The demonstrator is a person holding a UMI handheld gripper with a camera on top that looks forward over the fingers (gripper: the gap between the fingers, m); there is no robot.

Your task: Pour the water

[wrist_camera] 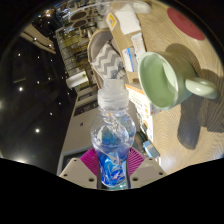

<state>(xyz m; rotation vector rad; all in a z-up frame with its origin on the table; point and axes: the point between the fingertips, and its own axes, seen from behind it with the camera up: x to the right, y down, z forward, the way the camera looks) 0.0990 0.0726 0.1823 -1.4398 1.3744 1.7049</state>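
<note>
A clear plastic water bottle [112,135] with a blue label is held between my gripper's [112,162] two pink pads [91,160], which press on its lower body from both sides. The bottle is tilted forward, its neck pointing ahead toward the table. A pale green mug [165,78] with its handle to the right sits on the wooden table [195,50], just beyond and to the right of the bottle's top. The view is rolled, so the table looks tilted.
A grey and white chevron-patterned cup [106,58] stands beyond the bottle, left of the mug. A red round mat [186,22] lies farther back on the table. Papers or cards [128,20] lie behind. A dark speckled floor [40,100] lies to the left.
</note>
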